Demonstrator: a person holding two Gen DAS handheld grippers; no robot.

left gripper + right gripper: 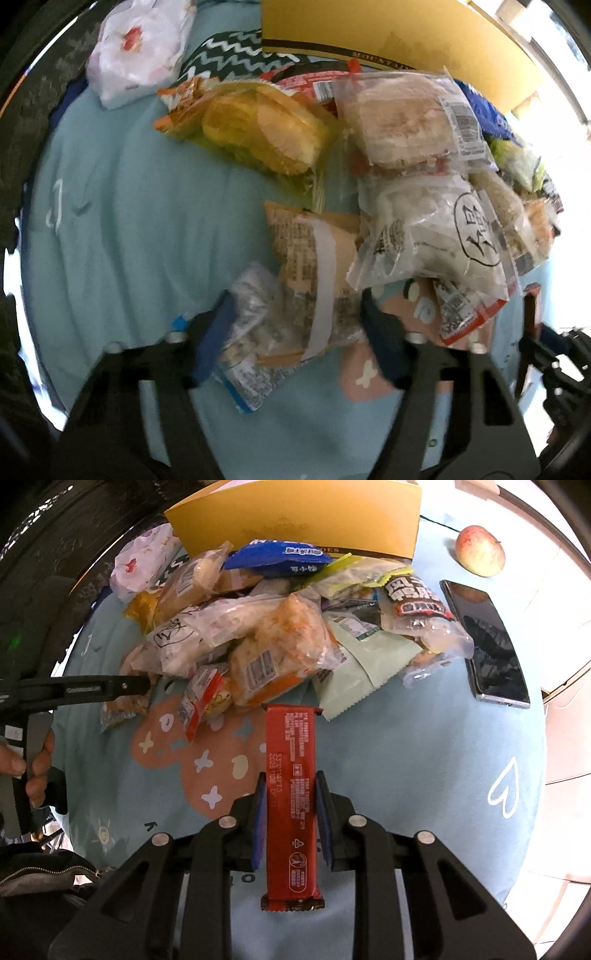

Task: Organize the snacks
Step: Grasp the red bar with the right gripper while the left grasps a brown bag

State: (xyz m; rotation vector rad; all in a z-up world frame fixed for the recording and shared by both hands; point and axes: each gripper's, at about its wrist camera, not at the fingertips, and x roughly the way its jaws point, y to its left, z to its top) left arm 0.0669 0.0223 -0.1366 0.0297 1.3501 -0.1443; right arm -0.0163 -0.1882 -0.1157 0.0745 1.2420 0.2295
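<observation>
Between the right gripper's [289,805] jaws, closed on its long sides, sits a red snack bar [291,805], a flat wrapper with fine white print, above the blue cloth [424,760]. Beyond it lies the snack pile [258,635]. At the left gripper [295,332], the jaws stand part open around 2 packets, a tan one [314,266] and a clear one [255,314]; whether they press them I cannot tell.

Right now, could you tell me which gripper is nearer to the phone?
Right. The right gripper, holding the red bar, sits just left of the phone; the left gripper is across the snack pile.
</observation>
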